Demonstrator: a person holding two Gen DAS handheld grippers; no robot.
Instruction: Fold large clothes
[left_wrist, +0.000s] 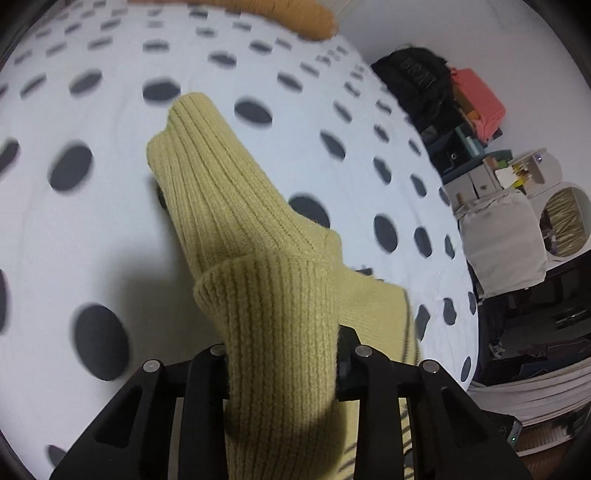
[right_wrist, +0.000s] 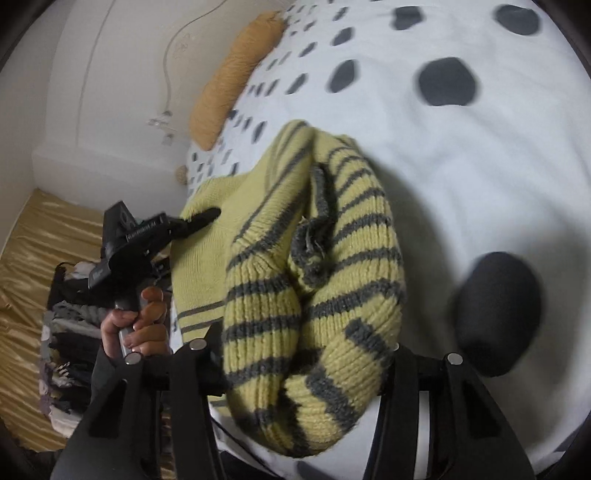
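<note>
**Sweater held up over the spotted bed**

A white duvet with dark spots (left_wrist: 110, 229) covers the bed, a mustard pillow (right_wrist: 229, 85) at its far edge. Both grippers hold the yellow sweater (right_wrist: 207, 258) above it, probably to lift it clear so it can be spread flat for folding. The left gripper (left_wrist: 280, 354) has its fingers pinching a plain ribbed fold, which juts forward. The right gripper (right_wrist: 299, 354) has its fingers clamped on a thick grey-striped bunch, likely a sleeve. The person's left hand (right_wrist: 136, 325) grips its tool's handle.
</note>
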